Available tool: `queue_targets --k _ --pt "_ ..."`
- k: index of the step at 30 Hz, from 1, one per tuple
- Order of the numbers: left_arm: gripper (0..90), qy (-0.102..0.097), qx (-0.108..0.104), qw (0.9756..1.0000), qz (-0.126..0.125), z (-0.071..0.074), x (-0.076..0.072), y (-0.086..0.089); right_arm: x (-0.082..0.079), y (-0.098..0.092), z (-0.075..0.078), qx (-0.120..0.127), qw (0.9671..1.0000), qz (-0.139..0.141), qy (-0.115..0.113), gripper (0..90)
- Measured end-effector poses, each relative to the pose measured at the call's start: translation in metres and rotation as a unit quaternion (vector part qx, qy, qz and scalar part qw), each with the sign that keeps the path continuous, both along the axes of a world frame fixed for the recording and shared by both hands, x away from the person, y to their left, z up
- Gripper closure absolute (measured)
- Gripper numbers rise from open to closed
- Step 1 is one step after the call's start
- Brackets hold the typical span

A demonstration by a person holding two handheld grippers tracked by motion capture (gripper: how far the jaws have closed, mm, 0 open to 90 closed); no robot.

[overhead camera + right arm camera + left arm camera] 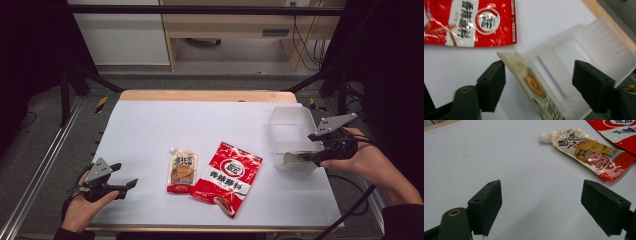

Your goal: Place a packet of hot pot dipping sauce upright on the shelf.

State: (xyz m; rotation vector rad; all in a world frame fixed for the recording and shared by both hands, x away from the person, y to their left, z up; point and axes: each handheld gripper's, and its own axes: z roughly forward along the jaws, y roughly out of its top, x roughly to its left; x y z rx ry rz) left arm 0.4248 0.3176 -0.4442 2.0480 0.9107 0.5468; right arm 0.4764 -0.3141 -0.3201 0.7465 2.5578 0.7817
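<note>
Packet dropping into the clear plastic tub.

The printed packet (534, 87) hangs slanted between the right gripper (539, 87)'s spread jaws, over the tub (599, 50)'s near rim; the left gripper (541, 207), also spread and empty, idles nearer the spouted sauce pouch (586, 152).

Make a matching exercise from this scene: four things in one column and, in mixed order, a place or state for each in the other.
Things:
1. red bag
2. spout pouch
3. clear tub
4. left claw

Places or states:
A. at the right side of the table, with a packet dropping into it
B. open and empty, near the front left corner
C. flat at the middle of the table, white cap pointing away from the person
D. flat, just right of the spout pouch

Pairs: 1-D, 2-C, 3-A, 4-B
</note>
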Motion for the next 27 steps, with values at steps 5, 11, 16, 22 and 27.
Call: queue_targets --k 5,11,16,22,27 --pt "16.9 -0.001 0.002 1.0000 -0.004 0.000 -0.001 -0.002 -0.017 0.029 0.025 0.011 0.9987 0.003 -0.050 18.6" --pt "16.8 -0.003 0.012 0.9999 -0.004 0.000 -0.003 -0.001 -0.031 0.073 0.036 0.022 0.9960 0.010 -0.086 15.1" --pt "16.8 -0.003 0.010 0.9999 -0.002 0.000 -0.003 -0.001 -0.035 0.106 0.028 0.023 0.9956 0.021 -0.088 13.2" --pt "16.7 -0.005 0.018 0.9998 0.000 -0.001 -0.004 -0.001 -0.037 0.158 0.001 0.039 0.9946 0.037 -0.089 19.6" --pt "16.7 -0.008 0.015 0.9999 0.002 0.001 -0.004 0.001 -0.030 0.203 -0.026 0.061 0.9958 0.026 -0.063 29.1"
